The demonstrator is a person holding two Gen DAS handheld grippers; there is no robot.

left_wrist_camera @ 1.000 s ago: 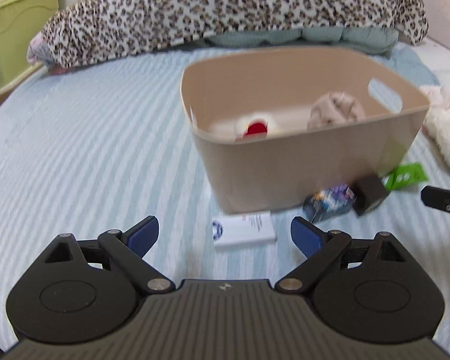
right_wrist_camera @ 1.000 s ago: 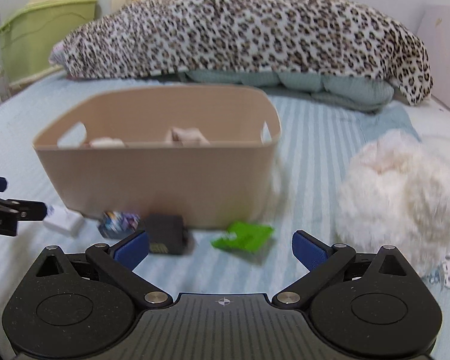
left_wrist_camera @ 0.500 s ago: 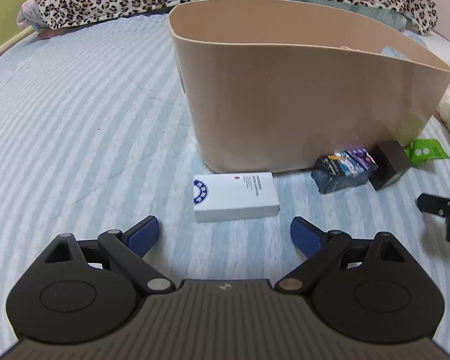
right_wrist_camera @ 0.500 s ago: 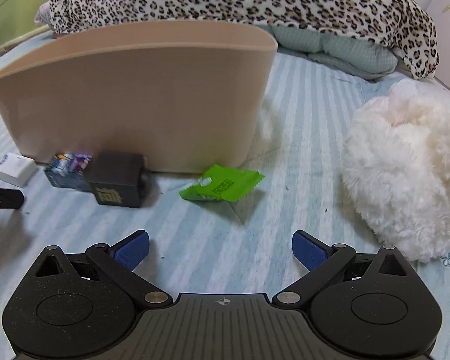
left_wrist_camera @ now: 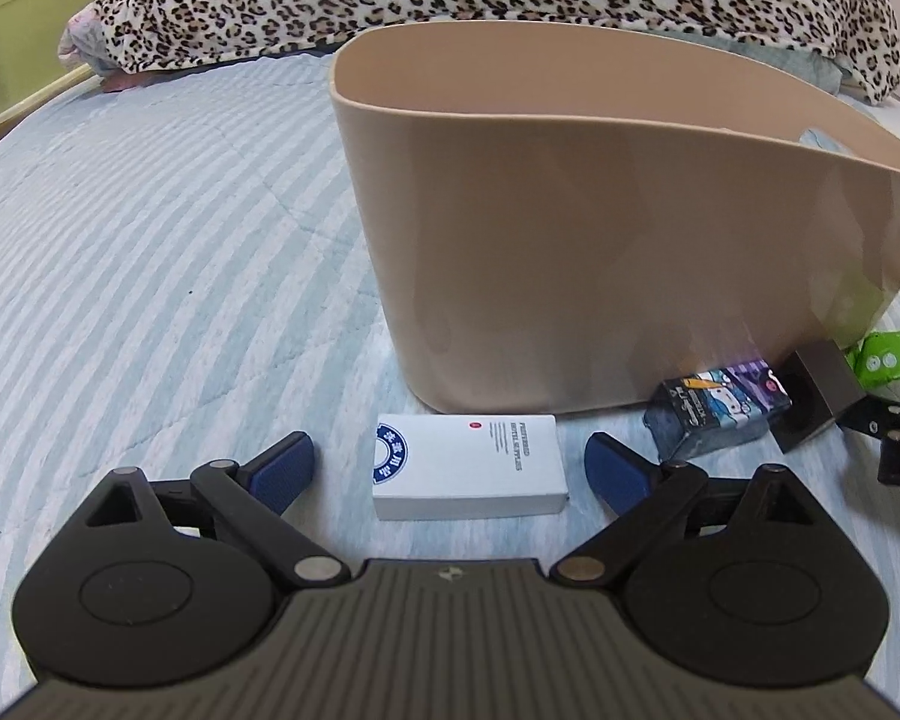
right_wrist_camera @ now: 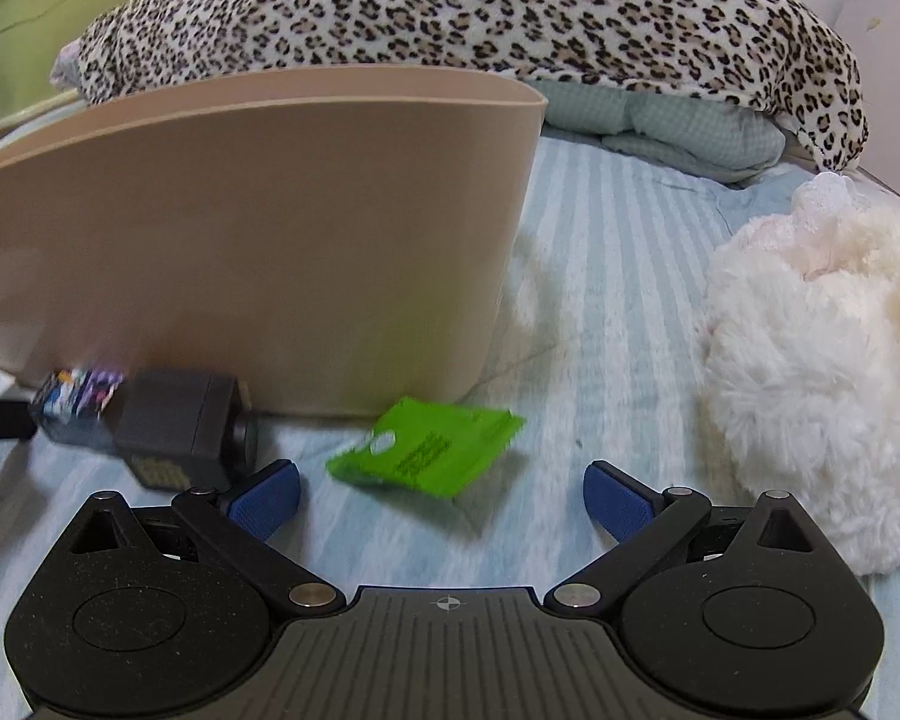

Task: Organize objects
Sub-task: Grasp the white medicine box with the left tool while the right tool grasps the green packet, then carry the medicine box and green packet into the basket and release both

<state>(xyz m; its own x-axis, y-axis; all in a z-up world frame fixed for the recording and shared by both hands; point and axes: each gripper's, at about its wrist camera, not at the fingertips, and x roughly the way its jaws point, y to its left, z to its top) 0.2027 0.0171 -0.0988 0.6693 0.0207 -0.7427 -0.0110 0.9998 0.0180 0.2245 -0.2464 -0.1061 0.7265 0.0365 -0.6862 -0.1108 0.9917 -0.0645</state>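
My left gripper [left_wrist_camera: 450,468] hangs low over the striped blue bedspread [left_wrist_camera: 150,252], jaws spread wide, with the white box [left_wrist_camera: 469,467] lying flat between my blue fingertips [left_wrist_camera: 285,468] and clear of both; a strip of bare cover shows on either side of it. The box's far edge lies just short of the foot of the beige bin [left_wrist_camera: 600,264], whose near wall rises steeply and hides its inside. To the right along that wall lie a small printed carton [left_wrist_camera: 717,414] and, touching it, a dark cube [left_wrist_camera: 816,396], then the green sachet [left_wrist_camera: 885,357] at the bin's right corner. My right gripper [right_wrist_camera: 441,501] also stands wide and holds nothing, with the green sachet [right_wrist_camera: 426,450] flat on the cover just ahead, between my fingertips [right_wrist_camera: 264,501] and nearer the left one. The dark cube [right_wrist_camera: 177,420] sits just beyond that left pad, against the bin [right_wrist_camera: 258,228] wall; the printed carton [right_wrist_camera: 78,405] is blurred behind it. A fluffy white plush [right_wrist_camera: 810,390] bounds the right side, leaving an open lane of bedspread [right_wrist_camera: 600,300] between it and the bin. A leopard-print quilt [right_wrist_camera: 480,18] closes the far edge of the bed.
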